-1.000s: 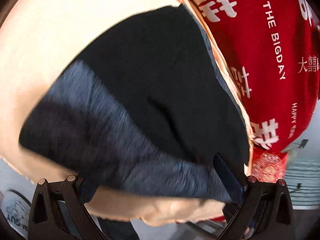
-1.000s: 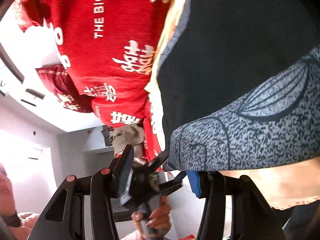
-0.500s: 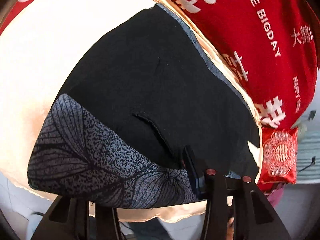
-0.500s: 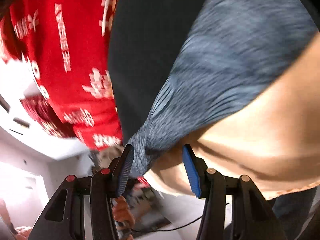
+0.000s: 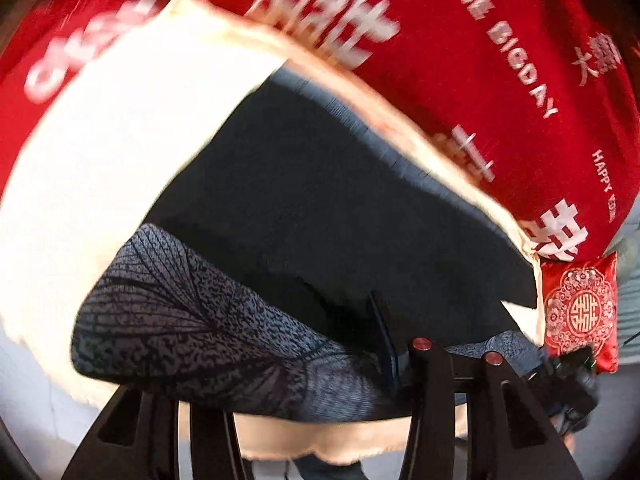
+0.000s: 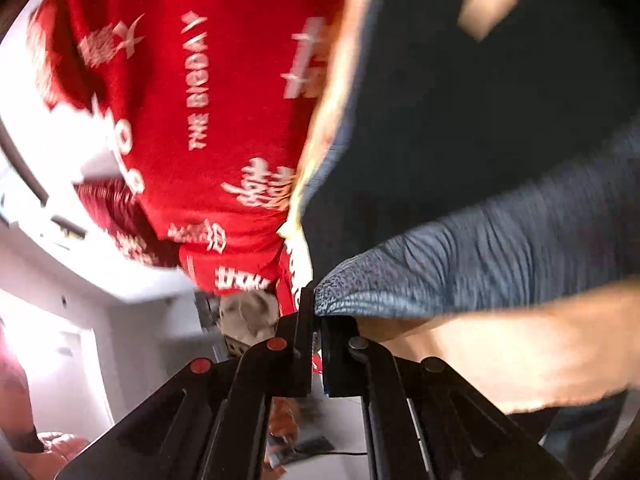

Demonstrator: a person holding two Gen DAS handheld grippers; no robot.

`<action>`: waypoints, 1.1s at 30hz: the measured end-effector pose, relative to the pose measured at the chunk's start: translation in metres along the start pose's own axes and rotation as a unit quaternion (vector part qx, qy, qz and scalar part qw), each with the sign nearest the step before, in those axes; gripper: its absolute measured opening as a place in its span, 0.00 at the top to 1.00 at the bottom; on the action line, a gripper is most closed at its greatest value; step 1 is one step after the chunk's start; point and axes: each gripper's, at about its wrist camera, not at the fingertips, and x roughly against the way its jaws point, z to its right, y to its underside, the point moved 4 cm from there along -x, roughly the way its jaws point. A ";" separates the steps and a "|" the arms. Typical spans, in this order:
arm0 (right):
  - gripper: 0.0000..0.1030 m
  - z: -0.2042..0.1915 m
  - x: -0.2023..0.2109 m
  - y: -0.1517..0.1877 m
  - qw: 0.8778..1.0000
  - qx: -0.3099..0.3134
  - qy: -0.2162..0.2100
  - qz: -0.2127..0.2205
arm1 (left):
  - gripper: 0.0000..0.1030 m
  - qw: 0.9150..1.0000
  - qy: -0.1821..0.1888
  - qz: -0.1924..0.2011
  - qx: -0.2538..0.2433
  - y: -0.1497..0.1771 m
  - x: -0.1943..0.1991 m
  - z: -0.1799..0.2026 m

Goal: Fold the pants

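Observation:
Dark navy pants (image 5: 320,200) lie flat on a cream cloth (image 5: 120,140). Their grey leaf-patterned band (image 5: 180,312) runs along the near edge. My left gripper (image 5: 296,360) is shut on a bunched part of that band; cloth drapes over its left finger and presses against the blue pad of its right finger (image 5: 384,340). My right gripper (image 6: 316,320) is shut on the pointed corner of the patterned band (image 6: 480,260), which is pinched between its pads. The dark body of the pants (image 6: 460,120) fills the upper right of that view. The right wrist view is motion-blurred.
Under the cream cloth (image 6: 500,352) lies a red blanket (image 5: 500,60) with white lettering, also in the right wrist view as the red blanket (image 6: 200,80). A red embroidered cushion (image 5: 580,312) sits past the pants' far end. A white wall (image 6: 60,320) lies beyond.
The left fingers narrowed onto the patterned band, which now rides up with them. The right gripper swung to the band's corner and its open fingers shut on it.

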 end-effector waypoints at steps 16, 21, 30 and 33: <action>0.93 -0.006 -0.141 -0.224 0.975 0.098 0.165 -0.112 | 0.19 0.983 -0.168 0.068 0.015 -0.170 -0.139 0.013; 0.70 0.013 -0.166 -0.242 0.967 0.082 0.212 -0.116 | 0.19 0.975 -0.196 0.102 -0.007 -0.173 -0.109 0.027; 0.43 -0.042 -0.151 -0.193 0.952 0.185 0.181 -0.162 | 0.19 0.971 -0.225 0.077 -0.019 -0.159 -0.091 0.021; 0.43 -0.034 -0.171 -0.182 0.931 0.221 0.220 -0.192 | 0.19 0.973 -0.226 0.043 -0.007 -0.136 -0.130 0.018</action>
